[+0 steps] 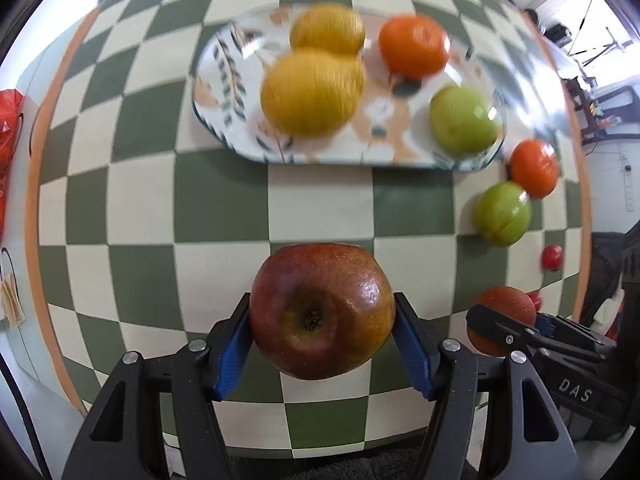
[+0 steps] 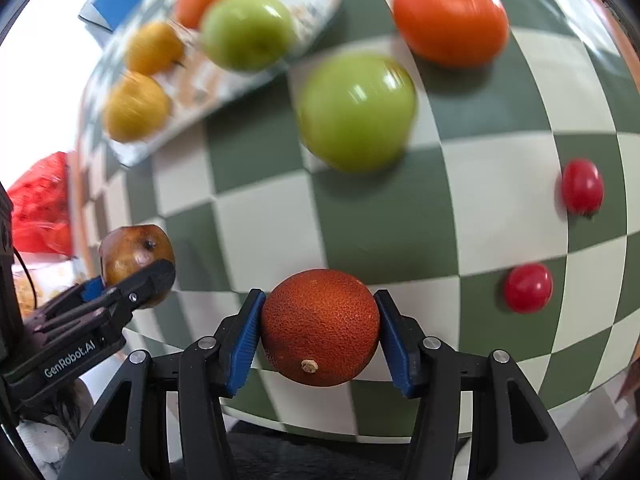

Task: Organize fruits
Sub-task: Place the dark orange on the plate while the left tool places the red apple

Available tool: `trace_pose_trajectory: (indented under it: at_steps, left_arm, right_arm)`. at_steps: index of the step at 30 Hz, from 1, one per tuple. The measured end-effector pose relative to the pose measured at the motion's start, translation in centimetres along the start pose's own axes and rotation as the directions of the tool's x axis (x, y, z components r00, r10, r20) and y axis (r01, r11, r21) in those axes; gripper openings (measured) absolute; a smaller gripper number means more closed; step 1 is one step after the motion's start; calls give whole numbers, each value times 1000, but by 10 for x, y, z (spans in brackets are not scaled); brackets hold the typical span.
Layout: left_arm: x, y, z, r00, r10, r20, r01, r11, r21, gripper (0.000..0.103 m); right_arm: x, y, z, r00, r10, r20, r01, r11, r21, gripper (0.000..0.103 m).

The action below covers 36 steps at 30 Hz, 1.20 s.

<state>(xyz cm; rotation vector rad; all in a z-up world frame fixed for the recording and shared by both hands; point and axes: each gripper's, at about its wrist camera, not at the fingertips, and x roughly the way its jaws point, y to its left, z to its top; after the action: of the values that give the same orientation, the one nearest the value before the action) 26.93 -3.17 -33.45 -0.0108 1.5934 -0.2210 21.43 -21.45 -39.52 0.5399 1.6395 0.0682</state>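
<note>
Left gripper pinches one red apple; right gripper clamps one dark orange.

Seen from the left wrist, the tray lies at twelve o'clock on the table, with four fruits in it. At two o'clock, just outside its rim, a tangerine touches an apple. Two small tomatoes lie apart at three o'clock.
</note>
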Motion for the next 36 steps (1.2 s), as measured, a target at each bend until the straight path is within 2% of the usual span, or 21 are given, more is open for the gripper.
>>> trace_pose_trajectory:
  at_steps: [4,8,10,13,17,21,25,32,33,36]
  left_arm:
    - [-44,12,23,997,-38,65,41,998,-41,64]
    - [-74,22,72,991,-36,126,45,997,-68,64]
    - [-77,29,96,990,-7,138,18,997,-78,64]
    - [-63,43,134,993,22,112,-10,994,-108,64]
    - [-29,62,169,999,32,27,-28,989,-147,64]
    - [-1,73,178,998,6,-58,-17,983,-182,64]
    - [21,77,182,992,-15,-123,-10,981,-194,64]
    - [27,72,184,992,-27,-126,2,980,-198,67]
    - [25,71,185,993,-24,-113,1,981,-195,71]
    - [16,68,186,997,5,-79,-20,982,-185,88]
  right_arm:
    - [-34,17,20,995,70,74,-70,998,-10,58]
    - [-74,36,58,979,124,162,-119,992,-38,58]
    - [-88,44,86,971,109,212,-100,994,-52,58]
    - [-98,46,127,964,64,259,-50,997,-57,58]
    - [-93,35,167,969,-13,248,29,998,-60,58]
    - [-72,30,190,977,-59,205,74,995,-69,58]
    - [-51,27,196,983,-72,169,84,994,-63,58]
    - [-39,29,195,984,-93,151,105,992,-74,58]
    - [-39,30,195,984,-100,149,112,991,-76,61]
    - [-43,35,195,979,-125,161,140,986,-88,87]
